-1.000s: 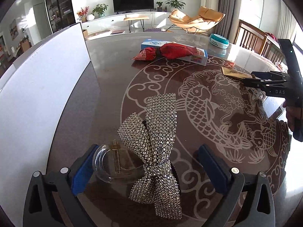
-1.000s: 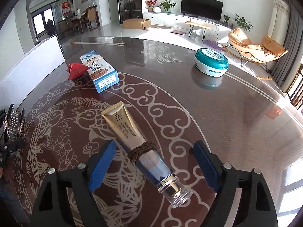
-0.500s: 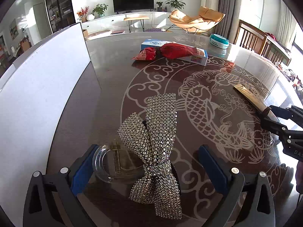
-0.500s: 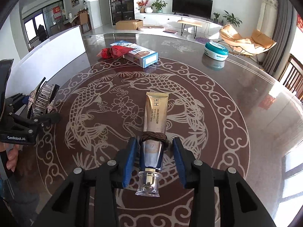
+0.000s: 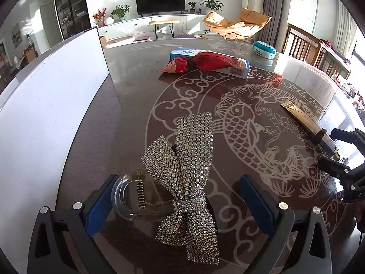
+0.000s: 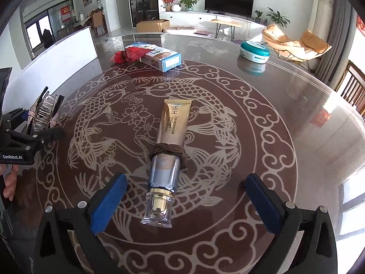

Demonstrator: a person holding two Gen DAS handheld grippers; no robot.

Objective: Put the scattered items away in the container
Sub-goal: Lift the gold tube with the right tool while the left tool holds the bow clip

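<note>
Our right tongs [image 6: 186, 203] are opening wide, pads clear of the gold cream tube [image 6: 168, 146] lying on the tabletop [image 6: 285, 105] at centre frame between them. Our left tongs [image 5: 180, 203] stand wide around the rhinestone bow clip [image 5: 189, 166], lower centre, not pressing it. The white container [image 5: 52, 105] fills the left.

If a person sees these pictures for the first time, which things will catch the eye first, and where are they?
Probably the sparkling rhinestone bow hair clip, lying between the open left tongs on the dark round table with pale fish patterns. Next, the gold cream tube with a clear cap, a brown band around its middle, lying free between the opening right tongs. Farther back, a red wrapped packet rests against a blue-and-white box.
</note>
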